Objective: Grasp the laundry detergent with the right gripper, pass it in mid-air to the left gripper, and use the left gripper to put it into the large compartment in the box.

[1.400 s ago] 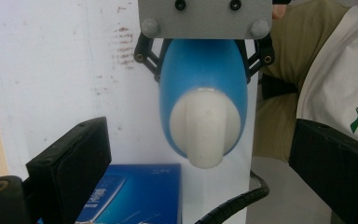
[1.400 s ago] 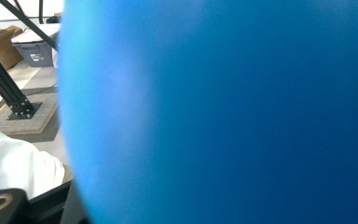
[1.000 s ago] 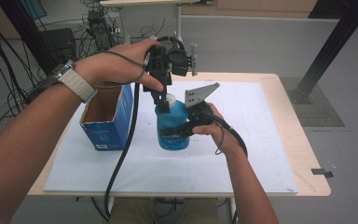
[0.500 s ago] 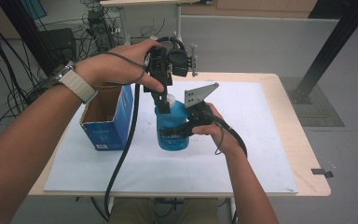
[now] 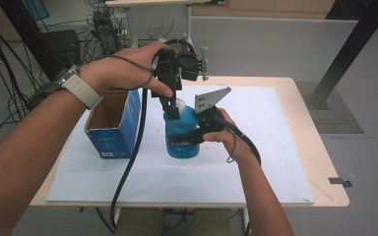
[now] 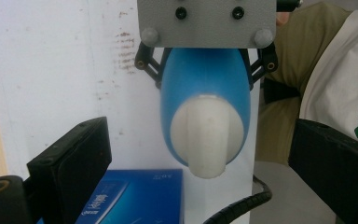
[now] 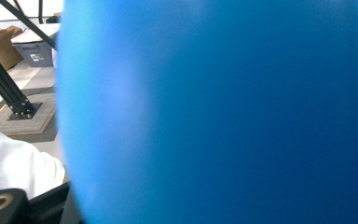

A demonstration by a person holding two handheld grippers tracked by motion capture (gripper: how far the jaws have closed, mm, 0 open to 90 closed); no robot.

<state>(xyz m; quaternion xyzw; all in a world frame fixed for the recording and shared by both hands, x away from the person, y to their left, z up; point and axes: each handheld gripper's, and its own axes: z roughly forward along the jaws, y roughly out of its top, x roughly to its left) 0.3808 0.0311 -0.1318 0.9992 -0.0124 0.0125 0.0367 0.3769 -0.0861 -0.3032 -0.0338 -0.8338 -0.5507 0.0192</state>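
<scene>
A blue plastic bottle (image 5: 181,135) with a white cap (image 5: 179,104) is standing upright near the middle of the worktop (image 5: 295,105), on the white sheet (image 5: 270,147) that is covering most of it. Its body is rounded and glossy, with a darker label low on its front; the print is too small to read. Seen from above in the left gripper view, the bottle (image 6: 205,88) is widening below a domed white cap (image 6: 207,135) that is ending in a short spout.

The right claw (image 5: 189,137) is gripping the bottle's body from the side, its black jaws pressing against the plastic, and the person's right hand (image 5: 224,135) is wrapping the handle behind it. The grey three-cornered plate on that gripper is rising just beside the cap. In the right gripper view the blurred blue wall of the bottle (image 7: 214,112) is sitting right against the lens.

The left claw (image 5: 172,107) is hanging over the bottle, pointing down, with the left hand (image 5: 123,73) holding it from behind. Its jaws are standing wide apart on either side of the cap, holding nothing and not touching it.

A blue cardboard box (image 5: 113,125), open at the top, is standing just to the left of the bottle, close but apart from it. A black cable (image 5: 128,167) is trailing down between box and bottle towards the near edge.
</scene>
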